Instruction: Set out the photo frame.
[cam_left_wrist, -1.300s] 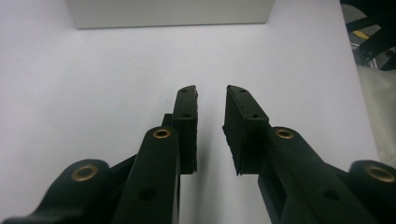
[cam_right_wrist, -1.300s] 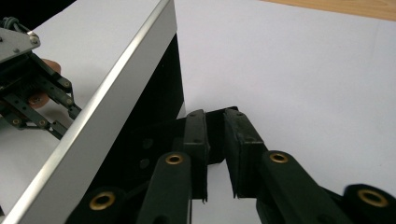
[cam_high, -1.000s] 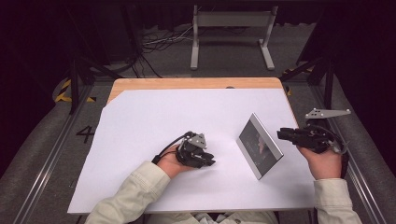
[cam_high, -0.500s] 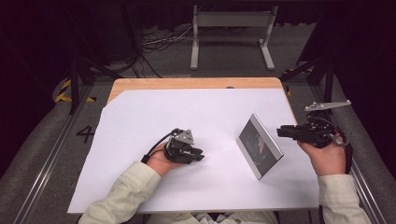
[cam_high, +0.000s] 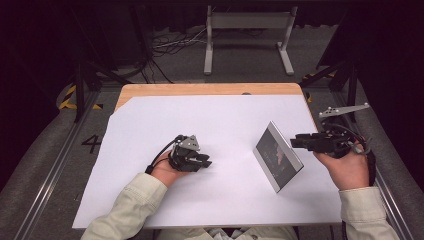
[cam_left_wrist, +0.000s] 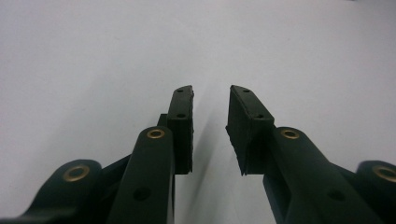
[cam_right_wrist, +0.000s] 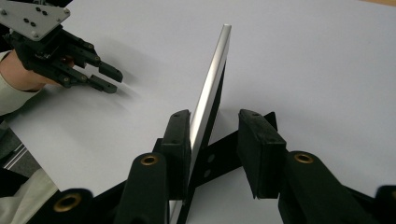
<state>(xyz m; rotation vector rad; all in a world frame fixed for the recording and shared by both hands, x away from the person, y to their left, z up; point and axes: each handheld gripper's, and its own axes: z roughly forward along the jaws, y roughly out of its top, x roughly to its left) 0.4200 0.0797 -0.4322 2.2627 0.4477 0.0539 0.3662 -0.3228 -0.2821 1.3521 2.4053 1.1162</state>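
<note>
A silver-rimmed picture frame (cam_high: 277, 156) stands tilted on its black back prop on the white sheet, right of centre. My right gripper (cam_high: 294, 141) hovers at the frame's upper right edge. In the right gripper view the frame's thin edge (cam_right_wrist: 212, 79) lies between the jaws of the right gripper (cam_right_wrist: 215, 116). These jaws have just been opening; the left pad is close to the frame and the right pad is well off it. My left gripper (cam_high: 206, 161) rests low on the sheet left of the frame, jaws just opening, nothing between them in the left gripper view (cam_left_wrist: 211, 91).
The white sheet (cam_high: 200, 115) covers most of a wooden table whose far edge (cam_high: 200, 89) shows. A grey metal stand (cam_high: 247, 30) and cables lie on the floor beyond. From the right gripper view the left gripper (cam_right_wrist: 106, 79) sits off to the frame's left.
My left gripper has slid left across the sheet, away from the frame. My right hand has lifted slightly beside the frame. The frame still stands in place.
</note>
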